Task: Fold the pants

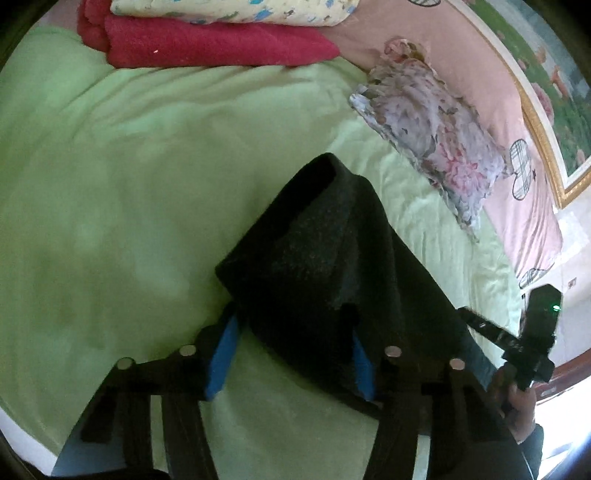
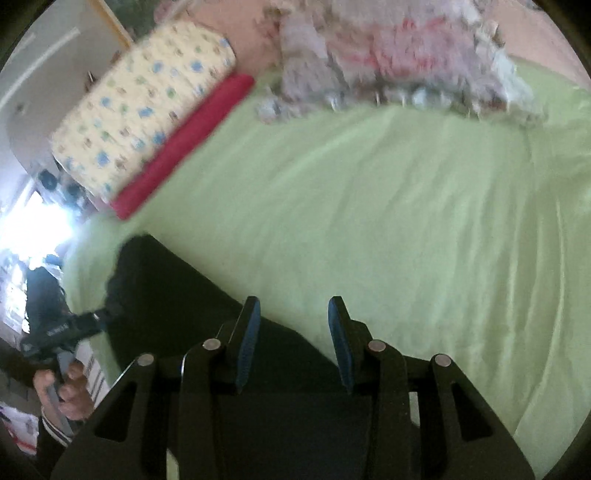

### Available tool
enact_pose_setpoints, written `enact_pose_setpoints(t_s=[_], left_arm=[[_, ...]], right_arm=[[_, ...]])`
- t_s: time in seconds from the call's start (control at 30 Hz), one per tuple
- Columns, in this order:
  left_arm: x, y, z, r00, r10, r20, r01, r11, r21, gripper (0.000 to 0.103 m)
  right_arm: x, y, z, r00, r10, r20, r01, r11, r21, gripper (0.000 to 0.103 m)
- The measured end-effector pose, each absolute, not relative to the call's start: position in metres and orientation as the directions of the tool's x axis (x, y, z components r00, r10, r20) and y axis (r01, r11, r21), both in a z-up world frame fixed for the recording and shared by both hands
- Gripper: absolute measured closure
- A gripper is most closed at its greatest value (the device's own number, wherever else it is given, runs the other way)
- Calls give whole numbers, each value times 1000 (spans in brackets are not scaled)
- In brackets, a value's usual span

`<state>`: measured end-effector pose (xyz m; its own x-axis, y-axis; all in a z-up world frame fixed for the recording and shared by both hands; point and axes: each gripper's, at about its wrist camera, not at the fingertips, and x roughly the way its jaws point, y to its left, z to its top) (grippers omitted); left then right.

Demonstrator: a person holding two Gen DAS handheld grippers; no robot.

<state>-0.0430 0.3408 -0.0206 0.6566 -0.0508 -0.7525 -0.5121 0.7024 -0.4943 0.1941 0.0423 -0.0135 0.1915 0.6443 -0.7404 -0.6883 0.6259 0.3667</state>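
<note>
Dark grey pants (image 1: pixel 325 258) lie in a folded bundle on the green bedsheet (image 1: pixel 110 184). My left gripper (image 1: pixel 293 325) straddles their near end: the left blue pad (image 1: pixel 221 362) stands beside the cloth, and the right pad is partly covered by it. I see no squeeze on the fabric. My right gripper (image 2: pixel 293 301) is open over the pants' edge (image 2: pixel 177 288), with sheet and dark cloth showing in the gap and nothing pinched. The left wrist view shows the right gripper (image 1: pixel 476 321) in a hand at the pants' right side. The right wrist view shows the left gripper (image 2: pixel 99 317) at their left end.
A folded red blanket (image 1: pixel 207 40) with a yellow patterned quilt (image 1: pixel 229 11) on top lies at the far side of the bed. A floral pillow (image 1: pixel 432 136) rests on pink bedding (image 1: pixel 487 92) to the right, below a framed picture (image 1: pixel 554 92). Green sheet spreads to the left.
</note>
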Motion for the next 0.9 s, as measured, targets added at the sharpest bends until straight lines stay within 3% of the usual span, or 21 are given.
enact_pose_setpoints(t_s=[0.13, 0.23, 0.3, 0.33, 0.4, 0.57, 0.67, 0.77, 0.83, 0.9], left_arm=[[-35, 334, -22, 648, -20, -762, -503, 740, -447, 56], [-27, 327, -20, 637, 20, -771, -501, 771, -394, 61], [-22, 320, -18, 645, 15, -764, -468, 798, -379, 83], [-22, 318, -16, 645, 20, -764, -464, 804, -372, 84], [-24, 313, -6, 655, 47, -754, -453, 823, -342, 87], [-49, 313, 30, 753, 19, -658, -383, 826, -414, 87], [-45, 313, 21, 733, 44, -678, -386, 848, -363, 87], [-32, 319, -13, 667, 48, -744, -407, 860, -309, 86], [-35, 323, -20, 667, 34, -744, -400, 859, -320, 81], [-42, 326, -13, 672, 46, -739, -404, 859, -314, 67]], right_arm=[[194, 52, -40, 87, 609, -788, -723, 583, 370, 62], [181, 62, -36, 95, 569, -817, -799, 533, 278, 62], [174, 68, -33, 109, 538, -836, -837, 504, 215, 69], [170, 71, -31, 112, 528, -842, -855, 483, 189, 83], [157, 78, -26, 145, 504, -852, -891, 440, 109, 87], [152, 65, 12, 321, 547, -773, -861, 509, 3, 95], [153, 64, 14, 407, 539, -738, -826, 561, -46, 95], [154, 75, -13, 415, 497, -762, -819, 569, -75, 95], [154, 78, -25, 424, 476, -771, -808, 583, -85, 93], [159, 72, -25, 417, 500, -759, -788, 615, -28, 87]])
